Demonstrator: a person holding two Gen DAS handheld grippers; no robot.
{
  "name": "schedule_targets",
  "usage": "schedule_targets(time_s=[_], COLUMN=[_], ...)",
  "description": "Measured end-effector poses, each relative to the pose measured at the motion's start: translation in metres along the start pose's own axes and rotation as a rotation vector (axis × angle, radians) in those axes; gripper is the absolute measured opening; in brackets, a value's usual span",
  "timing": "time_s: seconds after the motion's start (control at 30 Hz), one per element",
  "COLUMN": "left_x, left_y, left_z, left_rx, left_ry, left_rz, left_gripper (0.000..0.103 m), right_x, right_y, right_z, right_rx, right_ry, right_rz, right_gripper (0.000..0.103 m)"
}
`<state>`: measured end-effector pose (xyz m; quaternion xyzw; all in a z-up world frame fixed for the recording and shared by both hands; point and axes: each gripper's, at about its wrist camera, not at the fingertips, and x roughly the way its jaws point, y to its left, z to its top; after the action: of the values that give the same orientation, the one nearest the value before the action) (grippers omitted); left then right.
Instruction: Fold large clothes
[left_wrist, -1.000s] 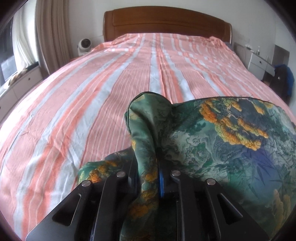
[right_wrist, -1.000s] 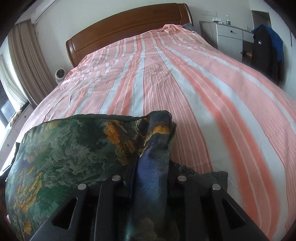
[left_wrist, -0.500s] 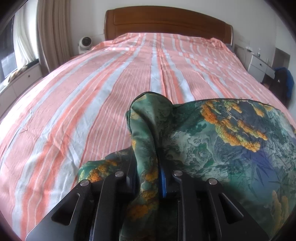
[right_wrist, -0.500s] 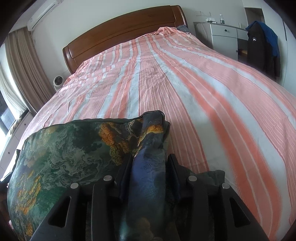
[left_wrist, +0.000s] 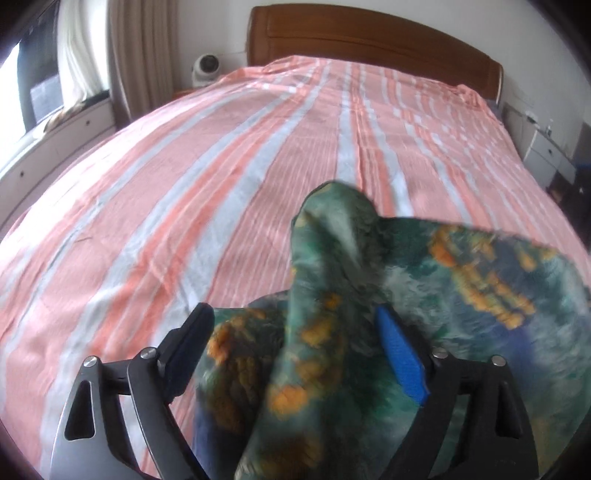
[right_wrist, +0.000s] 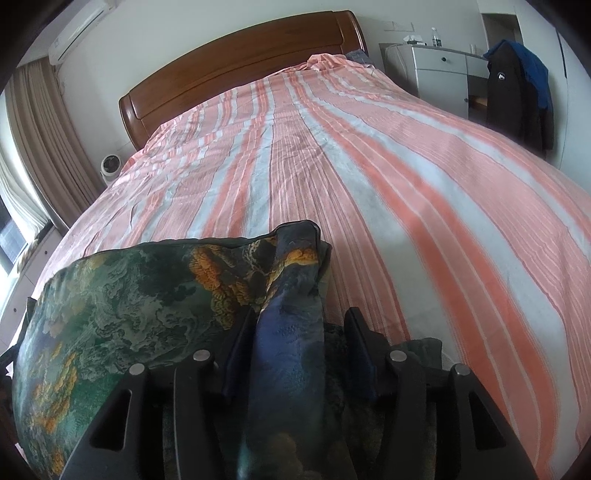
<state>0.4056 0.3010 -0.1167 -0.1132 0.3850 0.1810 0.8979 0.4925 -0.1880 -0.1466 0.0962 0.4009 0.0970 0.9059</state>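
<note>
A green, blue and orange printed garment (left_wrist: 461, 273) lies over the near end of the bed. In the left wrist view my left gripper (left_wrist: 295, 321) stands open, its jaws wide apart, with a bunched corner of the garment lying loose between them. In the right wrist view the garment (right_wrist: 122, 306) spreads to the left. My right gripper (right_wrist: 291, 325) has its jaws a little apart around a bunched blue corner of the garment, and the cloth still fills the gap.
The bed (right_wrist: 369, 166) has a pink and grey striped sheet and a wooden headboard (left_wrist: 369, 40). A white dresser (right_wrist: 436, 70) and a dark jacket (right_wrist: 517, 85) stand at the right. A small fan (left_wrist: 207, 66) and curtains are at the left.
My left gripper's jaws have opened wide and let go of the garment corner. My right gripper's jaws have parted slightly. Both views have shifted a little towards the bed.
</note>
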Motion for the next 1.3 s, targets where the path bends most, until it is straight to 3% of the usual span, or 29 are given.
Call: schedule_targets(time_s=[0.07, 0.13, 0.17, 0.27, 0.37, 0.5, 0.57, 0.7, 0.8, 0.87, 1.03, 1.13, 1.2, 1.3], left_x=[-0.037, -0.073, -0.082, -0.085, -0.066, -0.052, -0.067, -0.111, -0.129, -0.141, -0.152, -0.127, -0.106, -0.114], left_y=[-0.009, -0.036, -0.052, -0.119, -0.172, -0.208, -0.209, -0.203, -0.208, -0.209, -0.209, -0.215, -0.227, -0.237], left_z=[0.009, 0.019, 0.022, 0.022, -0.006, -0.076, -0.107, -0.16, -0.191, -0.19, -0.142, -0.139, -0.163, -0.209], left_rx=[-0.022, 0.024, 0.058, 0.216, 0.35, 0.492, 0.538, 0.652, 0.805, 0.814, 0.621, 0.58, 0.661, 0.883], left_ry=[-0.07, -0.146, -0.155, -0.102, -0.042, 0.048, 0.01, 0.013, 0.009, -0.002, -0.045, 0.017, 0.096, 0.011], left_rz=[-0.084, -0.169, -0.198, -0.296, -0.284, -0.257, -0.231, -0.272, -0.22, -0.236, -0.293, -0.307, -0.277, -0.171], left_gripper=[0.091, 0.099, 0.1, 0.1, 0.1, 0.099, 0.099, 0.1, 0.1, 0.1, 0.1, 0.1, 0.1, 0.1], right_x=[0.0, -0.003, -0.009, -0.043, -0.096, -0.153, -0.175, -0.201, -0.202, -0.205, -0.218, -0.218, -0.216, -0.216], right_y=[-0.007, -0.013, -0.015, -0.014, -0.009, 0.009, 0.017, 0.021, 0.02, 0.016, 0.02, 0.02, 0.012, -0.007], right_z=[0.005, 0.012, 0.015, 0.024, 0.026, 0.001, -0.028, -0.106, -0.154, -0.174, -0.194, -0.199, -0.202, -0.202], right_rx=[0.032, 0.061, 0.07, 0.072, 0.068, -0.045, -0.115, -0.21, -0.196, -0.132, -0.076, -0.087, -0.049, 0.046], right_ry=[0.032, 0.057, 0.055, -0.021, -0.121, -0.152, -0.137, -0.097, -0.063, -0.057, -0.076, -0.066, -0.055, -0.045], right_rz=[0.048, 0.121, 0.139, 0.105, 0.124, 0.18, 0.204, 0.213, 0.191, 0.2, 0.219, 0.211, 0.207, 0.219], right_gripper=[0.06, 0.072, 0.079, 0.08, 0.087, 0.09, 0.091, 0.094, 0.094, 0.094, 0.094, 0.094, 0.094, 0.094])
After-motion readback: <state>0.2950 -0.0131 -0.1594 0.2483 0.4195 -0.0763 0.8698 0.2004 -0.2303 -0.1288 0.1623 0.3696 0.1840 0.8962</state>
